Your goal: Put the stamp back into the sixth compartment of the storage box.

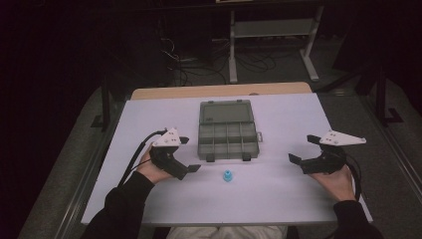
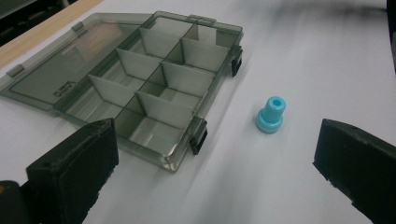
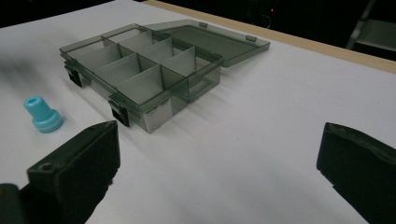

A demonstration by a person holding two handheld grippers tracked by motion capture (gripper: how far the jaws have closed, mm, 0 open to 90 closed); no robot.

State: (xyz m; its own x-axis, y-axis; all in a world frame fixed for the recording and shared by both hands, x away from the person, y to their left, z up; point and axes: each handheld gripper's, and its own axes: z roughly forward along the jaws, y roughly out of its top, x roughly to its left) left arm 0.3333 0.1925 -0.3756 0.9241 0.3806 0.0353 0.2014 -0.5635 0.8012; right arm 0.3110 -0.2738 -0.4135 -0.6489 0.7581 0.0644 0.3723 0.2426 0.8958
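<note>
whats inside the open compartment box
The compartment box shows only bare dividers; every compartment in view looks empty. The blue plastic piece stands outside on the table. Nothing is covered.

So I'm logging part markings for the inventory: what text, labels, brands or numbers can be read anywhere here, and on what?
Nothing can be read.
Moulded marking on the open lid of the grey compartment box: too small and blurred.
White sticker on the box's side wall: too blurred.
Blue plastic piece: no marking visible.
</note>
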